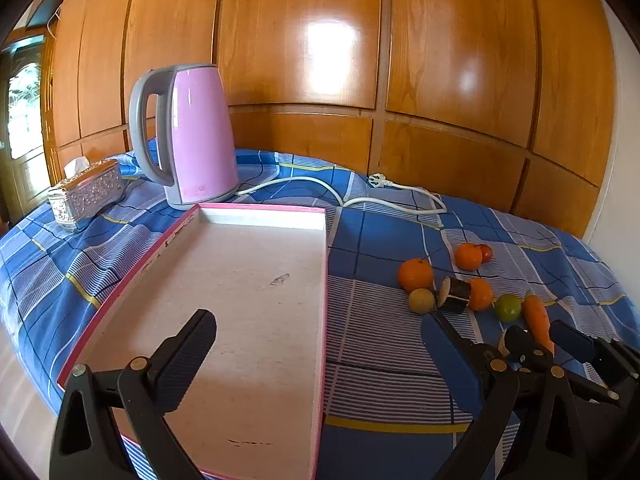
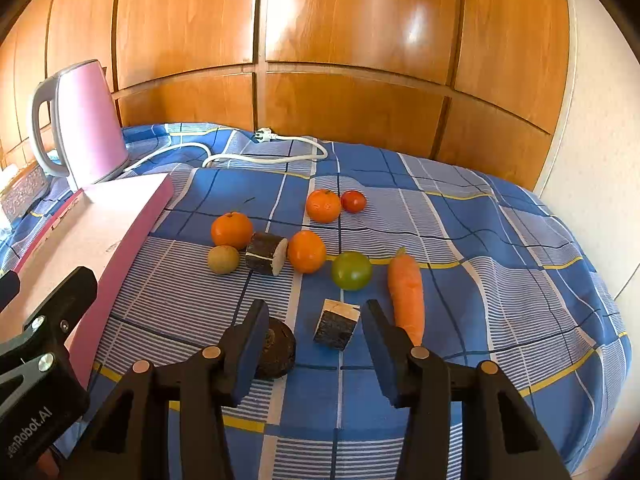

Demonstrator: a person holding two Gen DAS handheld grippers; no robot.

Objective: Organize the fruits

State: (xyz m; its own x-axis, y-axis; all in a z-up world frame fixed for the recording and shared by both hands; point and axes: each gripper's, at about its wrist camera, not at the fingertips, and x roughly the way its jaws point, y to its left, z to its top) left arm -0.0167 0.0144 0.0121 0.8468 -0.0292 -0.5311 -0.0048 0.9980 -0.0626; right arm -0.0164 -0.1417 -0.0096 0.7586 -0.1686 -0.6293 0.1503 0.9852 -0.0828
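The fruits lie scattered on the blue checked cloth [image 2: 460,232], to the right of the pink-rimmed tray [image 1: 324,280]: three glossy oranges [image 2: 231,230], a small red tomato [image 2: 353,201], a green one [image 2: 351,270], a dull yellow-brown fruit [image 2: 223,259], a tapered carrot [image 2: 407,292] and dark-skinned cut chunks [image 2: 337,324]. The right gripper [image 2: 316,344] hovers with fingers wide around one chunk, not touching. The left gripper [image 1: 320,344] stands wide over the tray, holding nothing.

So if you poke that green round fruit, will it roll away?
Probably, a little. The green fruit looks round and smooth, so a push should set it rolling. The checked cloth looks soft and wrinkled, which may slow it. The carrot lies just beside it and could stop it on that side.
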